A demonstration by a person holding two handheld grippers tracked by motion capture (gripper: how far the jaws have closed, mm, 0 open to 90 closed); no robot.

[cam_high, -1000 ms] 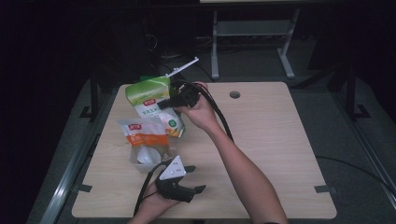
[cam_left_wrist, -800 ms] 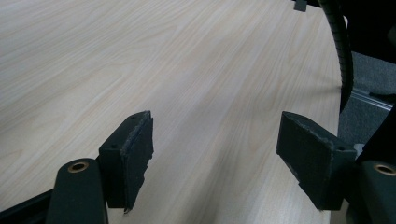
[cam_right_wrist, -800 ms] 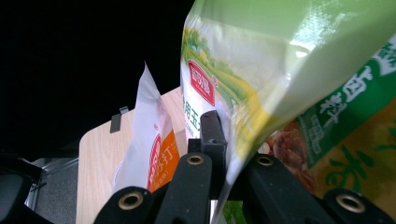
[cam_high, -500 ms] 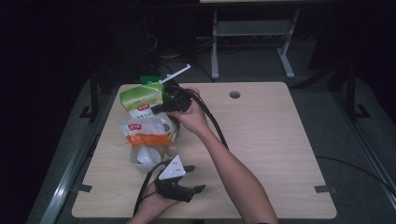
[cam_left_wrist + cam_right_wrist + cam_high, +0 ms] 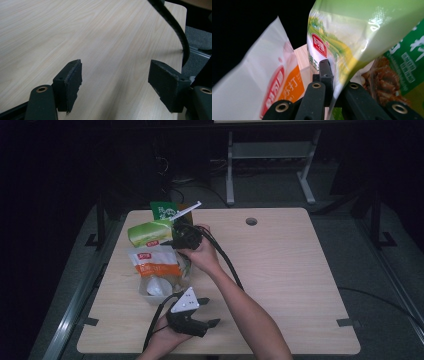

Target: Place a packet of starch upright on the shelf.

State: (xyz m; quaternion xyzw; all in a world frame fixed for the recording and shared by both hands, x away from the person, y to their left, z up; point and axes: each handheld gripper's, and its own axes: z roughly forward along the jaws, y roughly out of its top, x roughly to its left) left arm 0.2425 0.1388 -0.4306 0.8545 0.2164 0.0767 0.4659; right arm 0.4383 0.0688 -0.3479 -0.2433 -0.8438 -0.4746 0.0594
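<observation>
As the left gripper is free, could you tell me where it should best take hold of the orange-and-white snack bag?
Probably its flat top seam, from the near side: the orange-and-white snack bag lies flat beside the light green bag that the right gripper holds, and a thin edge suits the left gripper, whose jaws are open.

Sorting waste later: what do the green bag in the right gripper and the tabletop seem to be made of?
Green bag: likely thin plastic film, glossy; it shows bright glare and creases where the right gripper pinches it. Tabletop: pale wood-grain surface, matte, possibly laminate rather than solid wood.
</observation>
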